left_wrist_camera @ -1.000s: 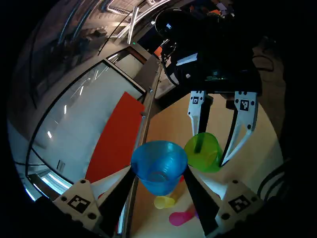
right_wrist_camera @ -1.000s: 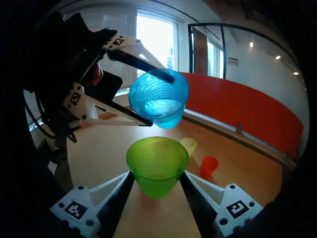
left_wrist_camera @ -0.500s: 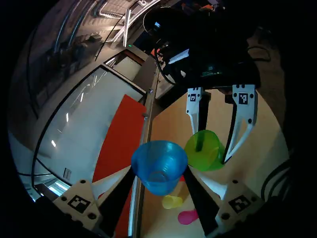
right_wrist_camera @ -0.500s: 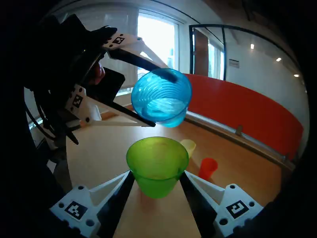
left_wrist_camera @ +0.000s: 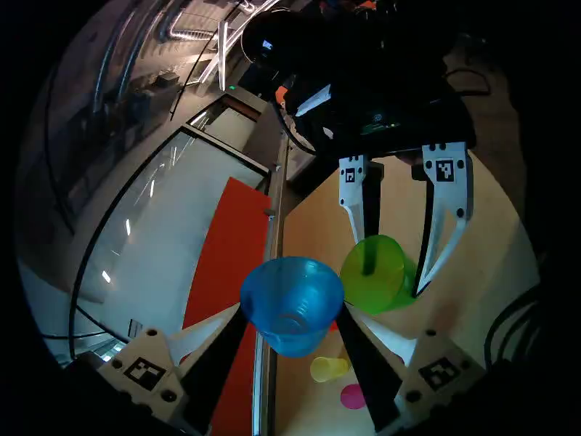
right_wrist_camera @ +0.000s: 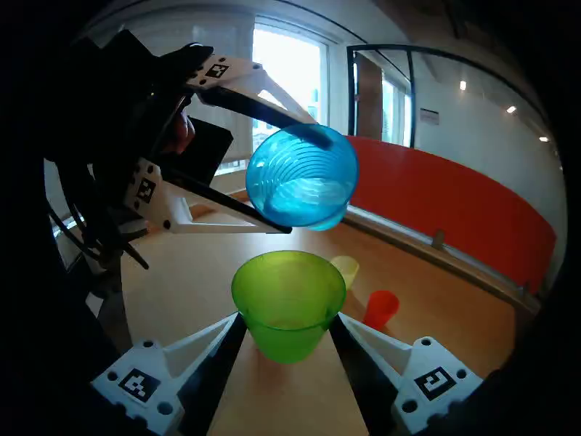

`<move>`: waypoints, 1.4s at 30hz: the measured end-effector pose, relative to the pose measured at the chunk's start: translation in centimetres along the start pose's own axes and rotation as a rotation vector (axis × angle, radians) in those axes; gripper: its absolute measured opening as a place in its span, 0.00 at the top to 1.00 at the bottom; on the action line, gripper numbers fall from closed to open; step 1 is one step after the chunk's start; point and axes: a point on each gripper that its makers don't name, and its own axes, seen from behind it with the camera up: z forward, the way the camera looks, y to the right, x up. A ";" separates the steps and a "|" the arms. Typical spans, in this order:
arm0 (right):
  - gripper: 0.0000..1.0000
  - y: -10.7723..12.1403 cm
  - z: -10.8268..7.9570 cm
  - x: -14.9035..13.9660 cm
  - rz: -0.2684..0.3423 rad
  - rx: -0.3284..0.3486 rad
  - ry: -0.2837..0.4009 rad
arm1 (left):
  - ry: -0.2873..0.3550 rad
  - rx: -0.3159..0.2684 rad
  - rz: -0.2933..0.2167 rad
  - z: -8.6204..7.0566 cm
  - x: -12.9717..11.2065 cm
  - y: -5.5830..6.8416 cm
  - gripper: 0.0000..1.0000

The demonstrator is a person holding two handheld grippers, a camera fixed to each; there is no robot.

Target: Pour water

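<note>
Moved: blue cup, tipped further over, its mouth turned more toward the right gripper view.
Held by: my left gripper, both fingers clamped on its wall.
Position: above and just beyond the green cup, not touching.
Axis: blue cup lying well over, mouth toward the green rim; green cup upright, mouth up, clenched in my right gripper over the table.
Contents: I think some water remains in the blue cup, but it is hard to tell.
</note>
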 end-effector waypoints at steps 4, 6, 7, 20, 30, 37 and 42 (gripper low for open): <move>0.16 0.1 0.0 0.0 0.001 -0.001 0.001 | 0.000 0.008 0.017 0.0 0.1 -0.1 0.16; 0.16 0.1 0.0 0.1 0.000 -0.002 0.002 | 0.000 0.012 0.028 0.0 0.2 -0.2 0.16; 0.16 0.1 0.0 0.1 0.000 -0.001 0.002 | -0.001 0.014 0.035 0.0 0.2 -0.2 0.16; 0.16 0.0 0.0 0.2 -0.001 0.002 0.004 | 0.005 0.019 0.069 0.0 0.6 -0.3 0.16; 0.17 0.1 -0.1 0.1 -0.003 0.001 0.006 | 0.010 0.030 0.099 0.1 0.9 -0.3 0.16; 0.16 0.0 -0.1 0.1 -0.003 0.001 0.006 | 0.011 0.039 0.119 0.1 1.0 -0.4 0.16; 0.17 0.0 -0.1 0.2 -0.004 0.002 0.005 | 0.011 0.044 0.129 0.2 0.9 -0.5 0.16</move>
